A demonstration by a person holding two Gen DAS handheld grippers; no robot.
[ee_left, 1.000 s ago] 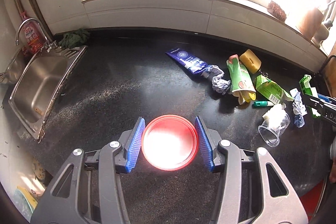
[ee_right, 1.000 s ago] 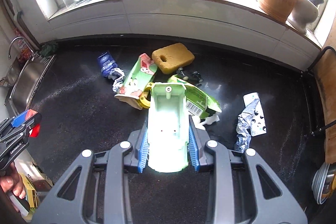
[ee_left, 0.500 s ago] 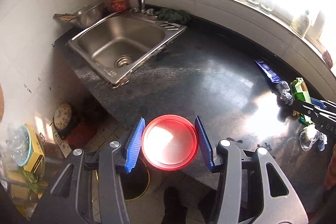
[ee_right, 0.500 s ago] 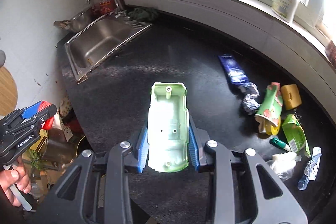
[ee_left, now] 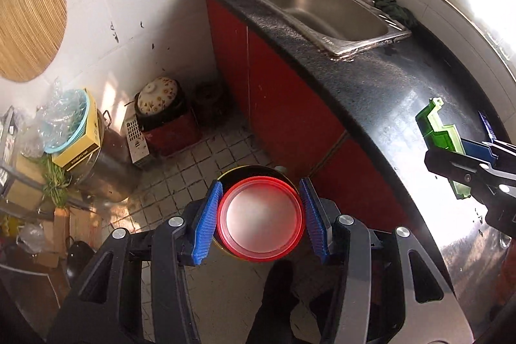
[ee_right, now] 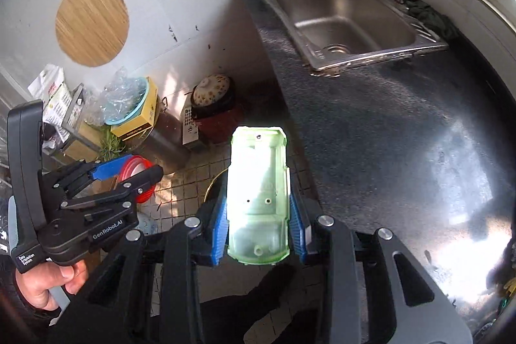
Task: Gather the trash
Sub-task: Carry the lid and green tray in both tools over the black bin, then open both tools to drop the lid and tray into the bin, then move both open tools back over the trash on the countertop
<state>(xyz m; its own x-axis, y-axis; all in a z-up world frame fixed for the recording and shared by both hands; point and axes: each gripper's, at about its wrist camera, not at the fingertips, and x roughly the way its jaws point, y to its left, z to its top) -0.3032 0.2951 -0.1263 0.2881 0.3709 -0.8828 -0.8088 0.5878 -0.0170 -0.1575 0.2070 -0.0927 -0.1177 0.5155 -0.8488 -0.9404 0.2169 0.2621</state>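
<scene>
My left gripper (ee_left: 260,221) is shut on a round red plastic lid (ee_left: 261,217) and holds it over the tiled floor, right above a dark round bin (ee_left: 254,174) with a yellow rim. The left gripper also shows in the right wrist view (ee_right: 129,171). My right gripper (ee_right: 258,221) is shut on a pale green plastic tray (ee_right: 258,195), held at the counter's front edge above the floor. The bin's rim (ee_right: 213,182) shows just left of the tray. The green tray shows from the side in the left wrist view (ee_left: 441,134).
A black counter (ee_right: 387,134) on red cabinets (ee_left: 290,112) carries a steel sink (ee_left: 325,8) with a tap. On the floor by the wall stand a clay pot (ee_left: 158,99), a steel can (ee_left: 106,163) with a yellow box and blue basket, and boxes.
Both grippers swung left, away from the trash pile on the counter, and down toward the floor. The bin has come into view under the red lid. Both holds are unchanged.
</scene>
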